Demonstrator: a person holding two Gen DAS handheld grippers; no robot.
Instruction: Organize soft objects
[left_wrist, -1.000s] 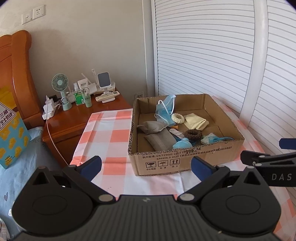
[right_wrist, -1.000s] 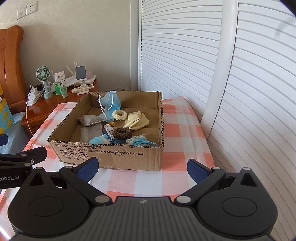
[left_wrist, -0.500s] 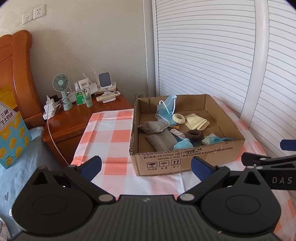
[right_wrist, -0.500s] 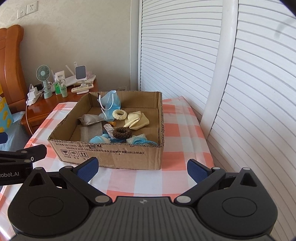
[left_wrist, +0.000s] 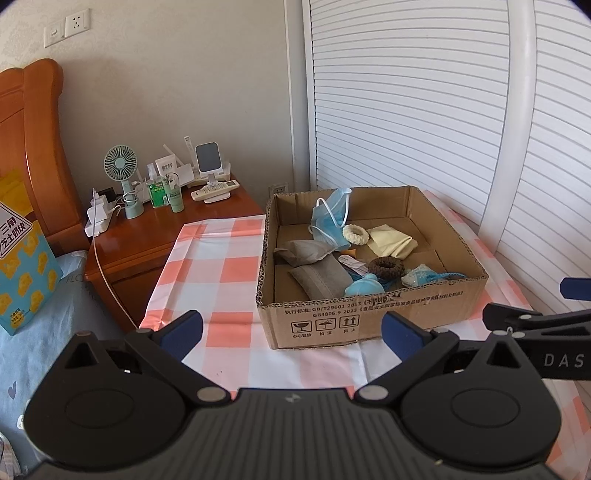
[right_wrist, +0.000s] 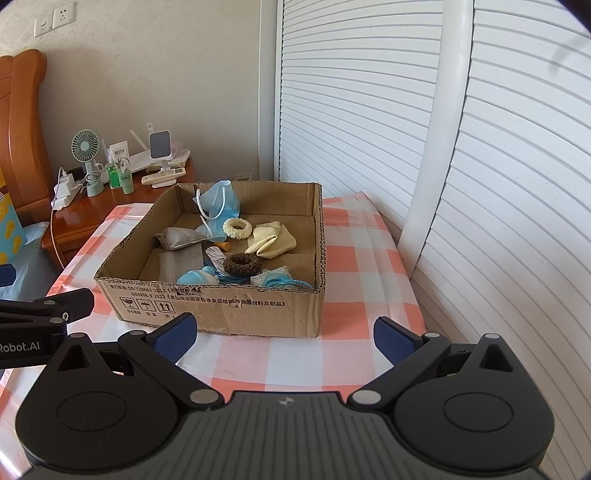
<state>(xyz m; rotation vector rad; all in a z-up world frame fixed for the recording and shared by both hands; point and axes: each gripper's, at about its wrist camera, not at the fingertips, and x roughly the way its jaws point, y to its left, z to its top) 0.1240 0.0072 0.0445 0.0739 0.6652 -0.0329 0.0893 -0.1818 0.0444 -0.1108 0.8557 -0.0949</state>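
- From my left wrist camera, my left gripper (left_wrist: 291, 330) hangs with its blue-padded fingers (left_wrist: 183, 332) spread wide and nothing between them, over the near edge of the checked tablecloth (left_wrist: 229, 269); the cardboard box (left_wrist: 369, 314) sits on the cloth ahead and a little to the right
- Inside the box lie the soft things: a blue face mask (left_wrist: 328, 218) leaning at the far wall; a cream scrunchie (left_wrist: 355, 234) beside a pale yellow cloth (left_wrist: 393, 242); two grey pouches (left_wrist: 314, 266) on the left side; a brown scrunchie (left_wrist: 386, 266) near the middle; a light blue soft toy (left_wrist: 364, 286) against the near wall
- At the right edge of this view my right gripper (left_wrist: 535, 321) shows from the side
- Left of the cloth stands a wooden nightstand (left_wrist: 159, 236) with a small green fan (left_wrist: 120, 164) on it
- From my right wrist camera, my right gripper (right_wrist: 282, 334) is likewise spread wide and empty, short of the box (right_wrist: 221, 310); the mask (right_wrist: 221, 203), cream scrunchie (right_wrist: 237, 228), yellow cloth (right_wrist: 271, 242), brown scrunchie (right_wrist: 242, 263) and blue toy (right_wrist: 197, 277) all rest inside it
- White louvred doors (right_wrist: 480, 166) run along the right
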